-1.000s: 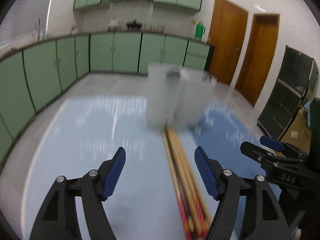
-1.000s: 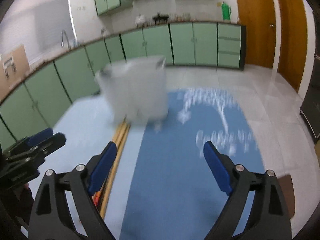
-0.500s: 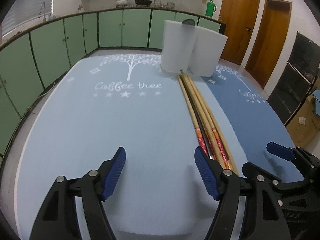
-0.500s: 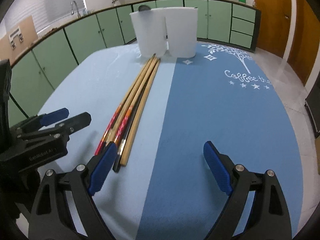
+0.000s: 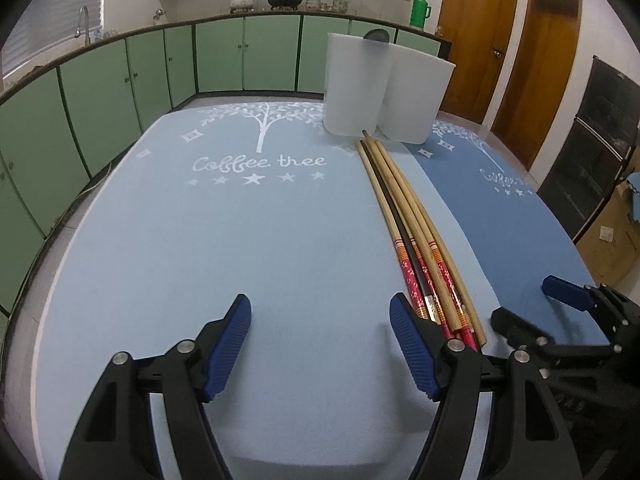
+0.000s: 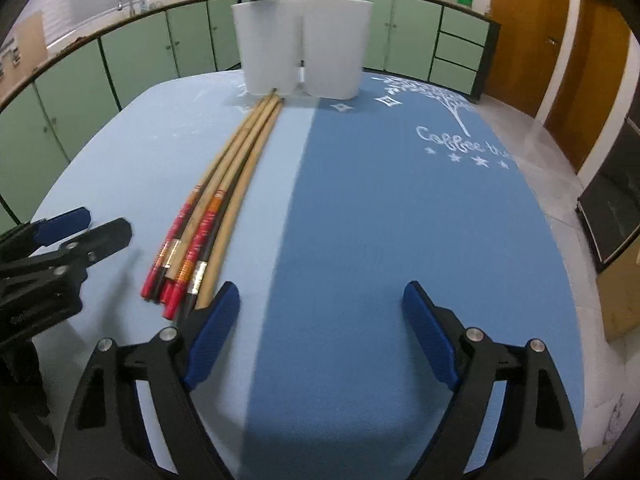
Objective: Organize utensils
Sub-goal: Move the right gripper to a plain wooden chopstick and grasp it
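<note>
The task is standing at its opening step: the bundle of long wooden chopsticks with red patterned ends (image 5: pixel 416 240) is lying untouched along the seam between the light blue mat (image 5: pixel 240 260) and the darker blue mat (image 6: pixel 400 220) on the counter, thin tips pointing toward the two white translucent plastic holders (image 5: pixel 384 92) standing side by side at the far end.

The left hand-held gripper (image 5: pixel 320 344) is hovering over the light mat with its jaws apart and nothing between them, the chopstick ends sitting just to the right of its right finger. The right hand-held gripper (image 6: pixel 320 336) is hanging over the dark mat, its jaws closing slightly yet empty, the chopsticks just to its left.

Judging from this, the next move is calling for one gripper to shift sideways over the red ends, straddling a single stick or pair, and then pinch without scattering the others.
</note>
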`<state>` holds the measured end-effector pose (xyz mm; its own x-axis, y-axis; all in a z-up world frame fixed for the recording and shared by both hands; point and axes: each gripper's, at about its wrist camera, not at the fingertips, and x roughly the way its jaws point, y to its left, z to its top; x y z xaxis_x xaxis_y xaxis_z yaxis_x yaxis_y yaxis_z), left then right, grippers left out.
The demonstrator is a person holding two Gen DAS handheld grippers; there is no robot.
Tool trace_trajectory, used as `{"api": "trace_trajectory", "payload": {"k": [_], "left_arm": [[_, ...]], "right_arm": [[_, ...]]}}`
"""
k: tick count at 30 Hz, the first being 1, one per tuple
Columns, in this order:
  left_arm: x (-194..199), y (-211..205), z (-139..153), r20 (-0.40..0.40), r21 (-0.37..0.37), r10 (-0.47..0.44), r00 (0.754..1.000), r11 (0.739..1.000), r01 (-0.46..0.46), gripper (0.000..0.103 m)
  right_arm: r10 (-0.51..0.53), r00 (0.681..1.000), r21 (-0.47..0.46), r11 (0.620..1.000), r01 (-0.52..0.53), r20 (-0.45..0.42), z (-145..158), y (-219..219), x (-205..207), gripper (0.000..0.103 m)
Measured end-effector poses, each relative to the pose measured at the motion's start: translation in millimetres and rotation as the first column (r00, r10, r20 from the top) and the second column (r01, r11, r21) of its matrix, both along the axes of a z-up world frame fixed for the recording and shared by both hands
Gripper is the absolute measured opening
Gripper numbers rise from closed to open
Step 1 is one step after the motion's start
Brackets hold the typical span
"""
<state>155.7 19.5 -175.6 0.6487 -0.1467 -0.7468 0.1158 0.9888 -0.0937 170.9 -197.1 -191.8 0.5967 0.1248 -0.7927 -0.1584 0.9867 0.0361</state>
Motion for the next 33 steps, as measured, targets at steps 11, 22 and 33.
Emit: {"api": "trace_trajectory", "payload": {"k": [11,22,33], "left_arm": [[-7,11,2,0.003,0.001,0.014,1.000,1.000,-0.014,0.073],[-10,22,4,0.005,-0.001,0.033,0.999,0.999,-0.033,0.075],[-11,10,1,-0.004,0.007,0.009,1.000,1.000,-0.009,0.076]], "right_arm": [[0.058,0.998,-0.019,0.998,-0.058,-0.002,1,15,-15,0.081],[0.074,0.997,-0.048,0.996,-0.074,-0.002,0,36,-12,0.078],[0.067,0.998,0.013,0.998,-0.067,-0.006,3,28,-15,0.053]]}}
